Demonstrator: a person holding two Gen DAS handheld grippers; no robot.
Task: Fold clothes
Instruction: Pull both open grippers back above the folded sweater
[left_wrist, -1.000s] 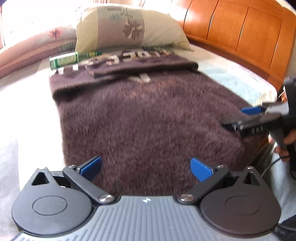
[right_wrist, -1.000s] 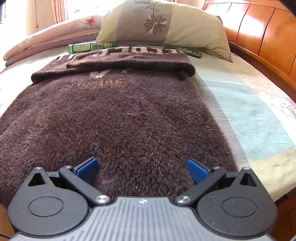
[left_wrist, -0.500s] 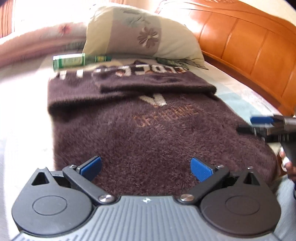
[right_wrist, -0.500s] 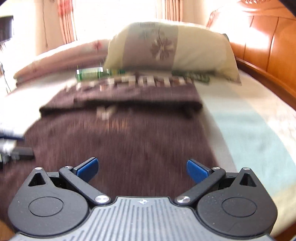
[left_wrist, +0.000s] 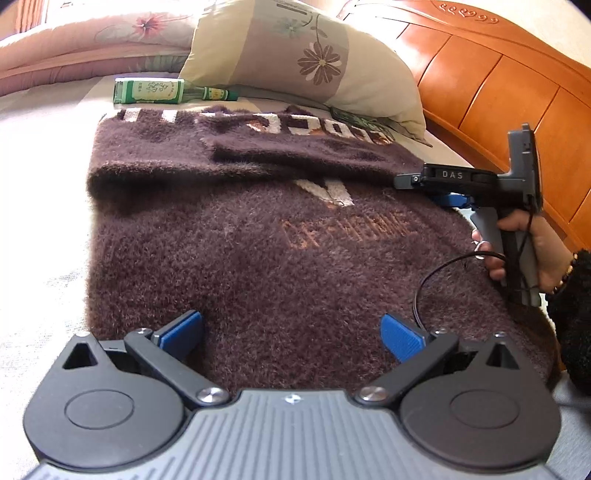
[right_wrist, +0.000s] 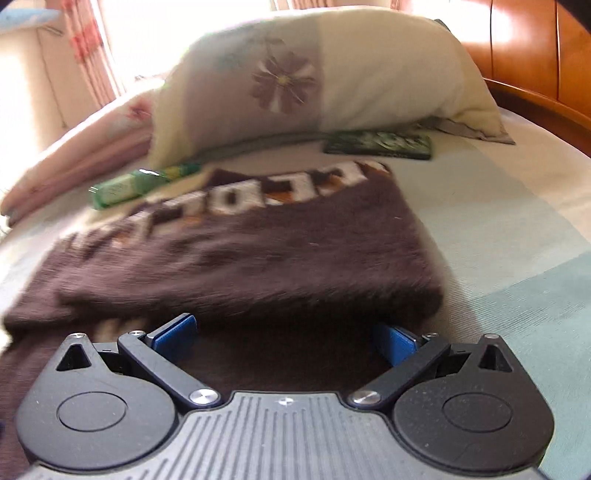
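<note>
A fuzzy brown sweater (left_wrist: 258, 251) with white lettering lies flat on the bed, its sleeves folded across the chest. My left gripper (left_wrist: 291, 332) hovers open over the sweater's near hem, with nothing between its blue pads. A hand (left_wrist: 524, 247) holds my right gripper (left_wrist: 424, 190) at the sweater's right edge, beside the folded sleeve. In the right wrist view, the right gripper (right_wrist: 284, 336) stands open just before the thick edge of the folded sleeve (right_wrist: 258, 266). Its right pad (right_wrist: 395, 341) is partly tucked under that fuzzy edge.
A green bottle (left_wrist: 155, 91) lies beyond the collar, with a floral pillow (left_wrist: 295, 55) behind it. A dark patterned box (right_wrist: 376, 144) rests under the pillow's edge. An orange wooden headboard (left_wrist: 498, 96) runs along the right. A pink quilt (left_wrist: 92, 44) lies at far left.
The right gripper has travelled forward along the sweater's right side, from the hem to the folded sleeve. The left gripper turned slightly right over the hem. Both stayed open.
</note>
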